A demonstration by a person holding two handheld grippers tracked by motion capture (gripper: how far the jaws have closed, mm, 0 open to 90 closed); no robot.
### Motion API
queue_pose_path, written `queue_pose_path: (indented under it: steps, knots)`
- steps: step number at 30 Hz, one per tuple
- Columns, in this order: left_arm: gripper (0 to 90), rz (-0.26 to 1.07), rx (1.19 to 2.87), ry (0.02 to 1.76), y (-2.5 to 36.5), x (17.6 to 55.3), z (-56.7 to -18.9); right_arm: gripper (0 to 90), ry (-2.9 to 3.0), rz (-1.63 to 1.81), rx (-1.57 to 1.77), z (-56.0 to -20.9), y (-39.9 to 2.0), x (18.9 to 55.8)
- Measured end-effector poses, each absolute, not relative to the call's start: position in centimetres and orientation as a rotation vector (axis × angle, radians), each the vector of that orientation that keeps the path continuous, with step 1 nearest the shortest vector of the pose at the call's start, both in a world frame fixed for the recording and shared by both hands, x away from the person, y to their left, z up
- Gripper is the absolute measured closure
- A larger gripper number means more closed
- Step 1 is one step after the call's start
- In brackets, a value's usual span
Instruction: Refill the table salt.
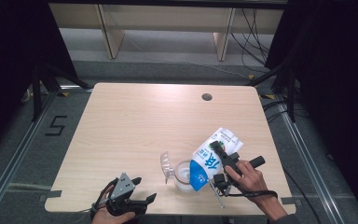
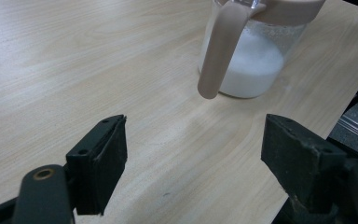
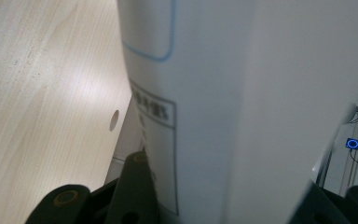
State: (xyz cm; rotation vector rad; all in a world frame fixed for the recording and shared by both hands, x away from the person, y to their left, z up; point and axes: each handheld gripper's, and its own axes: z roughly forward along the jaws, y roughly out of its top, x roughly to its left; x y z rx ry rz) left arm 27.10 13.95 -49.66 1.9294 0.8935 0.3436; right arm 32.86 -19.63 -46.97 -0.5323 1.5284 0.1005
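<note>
Black jaws of the left gripper (image 2: 193,163) stood wide and empty over the wooden table (image 1: 135,126), with the clear jug (image 2: 251,56) of white liquid just ahead of them, its beige handle turned toward that gripper. Across the jug, the right gripper (image 1: 221,156) clamped a blue-and-white milk carton (image 1: 212,156), tipped so its long axis sloped down toward the jug's mouth from the right. Pouring looked under way, so the carton's low end needed to stay over the opening.
</note>
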Motion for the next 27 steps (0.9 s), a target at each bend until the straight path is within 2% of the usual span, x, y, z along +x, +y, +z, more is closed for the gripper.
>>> queue_pose_path:
  steps: [27]
  knots:
    - [22.2,0.344,1.929,0.892,13.95,27.10,-49.66,71.4,1.544,0.115,-0.503,-47.17,-19.70,32.82]
